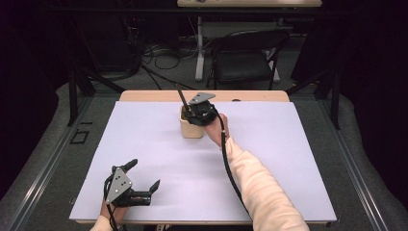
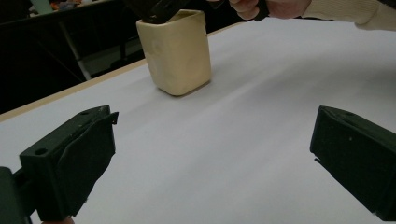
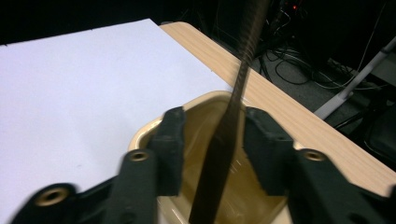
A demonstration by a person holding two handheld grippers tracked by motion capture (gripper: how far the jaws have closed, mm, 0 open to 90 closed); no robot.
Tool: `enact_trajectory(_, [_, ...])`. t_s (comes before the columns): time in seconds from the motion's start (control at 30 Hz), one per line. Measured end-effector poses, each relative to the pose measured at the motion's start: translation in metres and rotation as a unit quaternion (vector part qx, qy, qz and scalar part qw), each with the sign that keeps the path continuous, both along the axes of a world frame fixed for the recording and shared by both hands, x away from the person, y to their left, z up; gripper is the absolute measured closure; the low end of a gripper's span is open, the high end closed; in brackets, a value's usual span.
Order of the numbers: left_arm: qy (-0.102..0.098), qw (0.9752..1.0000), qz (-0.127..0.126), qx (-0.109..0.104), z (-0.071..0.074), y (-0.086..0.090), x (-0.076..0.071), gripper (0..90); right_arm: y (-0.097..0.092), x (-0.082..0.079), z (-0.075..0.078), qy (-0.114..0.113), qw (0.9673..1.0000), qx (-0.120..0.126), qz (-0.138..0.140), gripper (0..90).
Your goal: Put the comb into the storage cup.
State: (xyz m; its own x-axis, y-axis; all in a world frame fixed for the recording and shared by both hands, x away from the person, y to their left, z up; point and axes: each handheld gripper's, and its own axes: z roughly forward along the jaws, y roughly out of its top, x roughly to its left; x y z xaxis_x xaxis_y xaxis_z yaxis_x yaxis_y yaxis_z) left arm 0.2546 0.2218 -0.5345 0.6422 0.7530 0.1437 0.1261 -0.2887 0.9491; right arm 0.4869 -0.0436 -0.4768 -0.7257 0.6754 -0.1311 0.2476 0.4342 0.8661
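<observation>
I'm at the release step: my right gripper [image 1: 196,114] hangs over the cream cup [image 2: 176,51] at the far middle of the worktop [image 1: 269,159], jaws parted, and the dark slim tool [image 3: 229,126] stands loose between them inside the cup, leaning against its rim. Next I judge I should lift straight up without snagging the stick. The cup looks smooth, glazed, square with rounded corners; the tool is thin, matte, faintly ribbed. My left gripper [image 1: 142,182] rests at the near left, jaws wide and empty.
</observation>
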Motion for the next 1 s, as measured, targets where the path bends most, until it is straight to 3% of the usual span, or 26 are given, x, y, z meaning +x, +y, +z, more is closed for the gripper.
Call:
enact_trajectory(0.3, [-0.001, 1.0000, 0.000, 0.001, 0.000, 0.000, 0.000, 0.0, -0.011, -0.012, 0.021, 0.003, 0.9998, 0.019, -0.002, 31.1])
enact_trajectory(0.63, [-0.001, 1.0000, 0.000, 0.001, 0.000, -0.001, 0.000, 0.0, -0.029, -0.027, 0.032, 0.022, 0.9988, 0.040, 0.019, 22.0])
enact_trajectory(1.0, [0.001, 1.0000, 0.000, 0.002, 0.000, -0.001, 0.000, 0.0, -0.048, -0.042, 0.034, 0.033, 0.9981, 0.033, 0.039, 14.3])
